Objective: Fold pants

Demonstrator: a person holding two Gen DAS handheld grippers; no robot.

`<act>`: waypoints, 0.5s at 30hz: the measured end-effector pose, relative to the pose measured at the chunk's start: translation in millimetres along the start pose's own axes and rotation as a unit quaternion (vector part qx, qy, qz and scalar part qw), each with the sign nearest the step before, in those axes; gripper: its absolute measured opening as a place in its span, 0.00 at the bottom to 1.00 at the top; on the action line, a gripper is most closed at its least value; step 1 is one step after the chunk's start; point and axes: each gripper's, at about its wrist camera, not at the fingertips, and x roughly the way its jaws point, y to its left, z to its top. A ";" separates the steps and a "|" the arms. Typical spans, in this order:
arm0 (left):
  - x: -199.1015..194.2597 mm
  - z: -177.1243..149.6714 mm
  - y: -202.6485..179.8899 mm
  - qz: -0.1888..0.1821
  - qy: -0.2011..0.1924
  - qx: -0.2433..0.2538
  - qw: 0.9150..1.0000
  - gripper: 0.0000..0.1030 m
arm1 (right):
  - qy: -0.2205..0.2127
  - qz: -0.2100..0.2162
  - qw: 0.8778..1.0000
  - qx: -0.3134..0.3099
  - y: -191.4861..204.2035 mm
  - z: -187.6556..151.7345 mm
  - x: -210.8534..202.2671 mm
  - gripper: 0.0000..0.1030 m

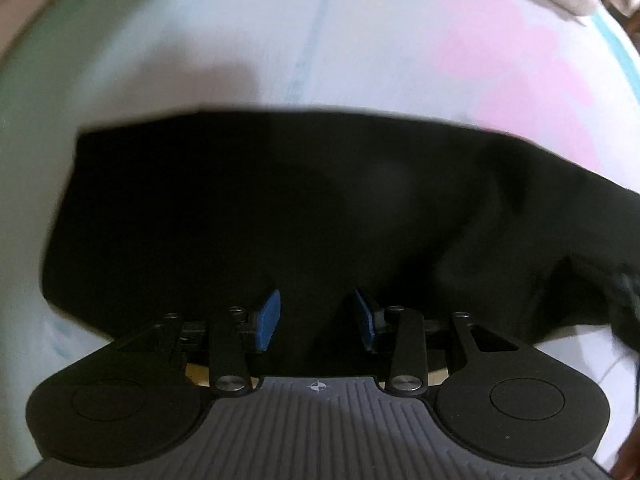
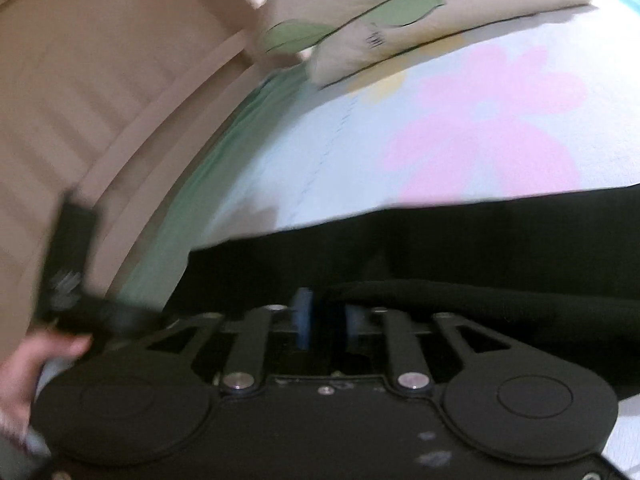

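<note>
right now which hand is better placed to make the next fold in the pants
Right, probably. The right gripper looks nearly shut with a raised fold of the black pants at its fingertips. The left gripper is open over flat cloth, gripping nothing.

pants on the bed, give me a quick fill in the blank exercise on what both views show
1. The pants are ____ in colour.
2. The left hand-held gripper has its blue pads ____ over the pants.
3. The big flower printed on the sheet is ____.
4. A fold of the pants lies between the fingers of the ____ hand-held gripper.

Missing words: black; apart; pink; right
</note>
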 end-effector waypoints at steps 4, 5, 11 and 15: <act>0.4 1.0 0.4 0.005 -0.004 0.002 1.000 0.38 | -0.002 -0.004 0.995 -0.100 29.0 -32.1 -1.7 0.54; -1.0 1.4 2.9 0.005 -0.005 0.004 1.000 0.38 | 0.000 -0.013 0.991 -0.131 36.5 -40.9 1.5 0.54; -4.3 0.3 1.0 0.008 -0.006 0.010 1.000 0.38 | -0.021 -0.063 0.959 -0.275 67.9 -75.8 21.4 0.59; -4.0 1.9 3.0 0.001 -0.003 -0.002 1.000 0.38 | 0.011 0.031 0.980 -0.198 72.0 -45.9 4.7 0.59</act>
